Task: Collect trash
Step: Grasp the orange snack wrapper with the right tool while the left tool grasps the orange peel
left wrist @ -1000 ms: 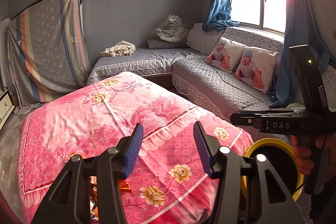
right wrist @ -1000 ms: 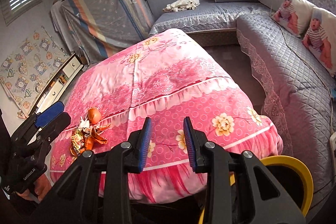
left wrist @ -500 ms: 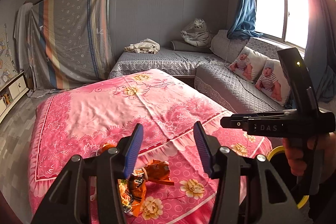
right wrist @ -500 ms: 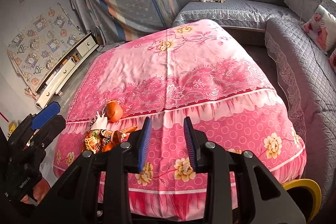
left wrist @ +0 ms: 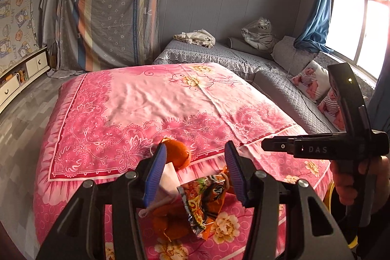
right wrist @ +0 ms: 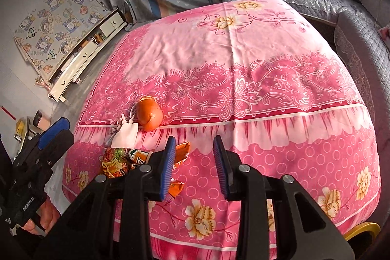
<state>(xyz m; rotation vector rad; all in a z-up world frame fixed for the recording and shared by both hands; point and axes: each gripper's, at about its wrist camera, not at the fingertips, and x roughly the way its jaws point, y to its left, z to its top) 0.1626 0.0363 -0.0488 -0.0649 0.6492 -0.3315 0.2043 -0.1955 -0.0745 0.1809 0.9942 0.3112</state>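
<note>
Left wrist view: left gripper open, nothing between the pads; snack wrapper on pink bedspread just below and between them, orange peel by left pad, white tissue beside it. Right gripper at far right.

Right wrist view: right gripper open, empty; wrapper lower left, partly behind left pad; peel farther left, tissue touching it.

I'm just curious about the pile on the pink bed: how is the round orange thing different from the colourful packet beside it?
The orange is round, plump and plain orange; the snack wrapper is flat, crumpled and printed in many colours. The orange lies further up the pink bedspread; the wrapper lies nearer its front edge. Both rest loose on the bedspread, with no fingers on them.
</note>
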